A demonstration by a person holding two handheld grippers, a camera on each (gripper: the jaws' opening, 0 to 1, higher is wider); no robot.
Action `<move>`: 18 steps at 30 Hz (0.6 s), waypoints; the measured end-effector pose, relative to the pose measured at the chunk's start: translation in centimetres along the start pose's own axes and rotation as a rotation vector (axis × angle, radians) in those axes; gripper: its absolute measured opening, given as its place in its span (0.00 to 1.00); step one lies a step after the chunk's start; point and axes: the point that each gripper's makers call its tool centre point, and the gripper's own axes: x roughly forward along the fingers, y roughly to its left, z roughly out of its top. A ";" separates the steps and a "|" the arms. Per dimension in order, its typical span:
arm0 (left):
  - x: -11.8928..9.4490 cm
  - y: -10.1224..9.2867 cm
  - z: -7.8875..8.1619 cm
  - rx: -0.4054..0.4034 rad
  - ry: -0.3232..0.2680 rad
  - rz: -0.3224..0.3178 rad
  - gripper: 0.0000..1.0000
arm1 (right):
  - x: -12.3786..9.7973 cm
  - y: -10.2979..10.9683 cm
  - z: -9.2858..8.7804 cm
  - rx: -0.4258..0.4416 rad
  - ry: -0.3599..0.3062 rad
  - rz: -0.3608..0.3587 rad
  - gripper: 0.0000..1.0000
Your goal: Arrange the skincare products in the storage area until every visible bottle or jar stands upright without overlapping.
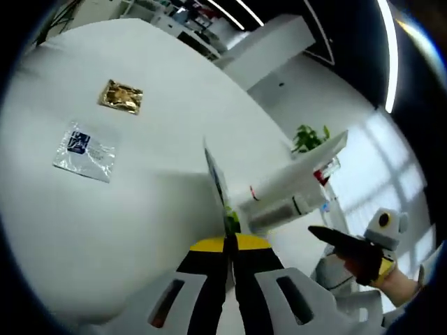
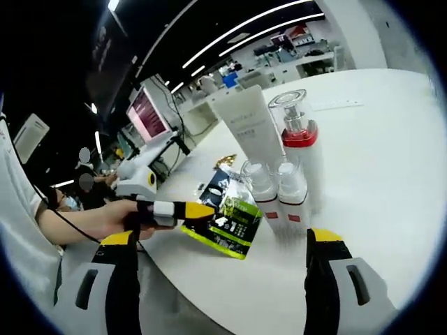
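Sachet (image 1: 218,183) seen edge-on between the left gripper's (image 1: 230,259) closed jaws, its face hidden. Print on the clear packet (image 1: 85,151) and tube (image 2: 248,133) too small to read.

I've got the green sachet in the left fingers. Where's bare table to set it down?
Open table lies right of the pump bottle and small bottles, toward the far edge. In the left gripper view, the stretch between the clear sachet, gold sachet and green sachet is bare. It is crowded around the white tube and bottles.
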 end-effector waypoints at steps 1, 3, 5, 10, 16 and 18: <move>0.0 0.1 -0.1 0.024 0.005 0.012 0.00 | -0.1 -0.1 0.0 0.000 -0.001 -0.002 0.99; 0.2 0.7 -0.3 0.076 0.028 0.047 0.00 | -0.2 -0.3 0.1 0.004 -0.005 -0.007 0.99; 0.4 0.7 -0.7 0.115 0.042 0.060 0.01 | -0.3 -0.5 0.1 0.004 -0.006 -0.012 0.99; 0.4 1.7 -0.8 0.249 0.066 0.127 0.07 | -0.4 -0.7 0.1 0.013 -0.009 -0.017 0.99; 0.7 1.9 -0.6 0.323 0.086 0.158 0.11 | -0.4 -0.9 -0.1 0.015 -0.006 -0.020 0.99; 0.8 2.0 -0.6 0.342 0.092 0.166 0.12 | -0.4 -0.9 -0.2 0.016 -0.006 -0.021 0.99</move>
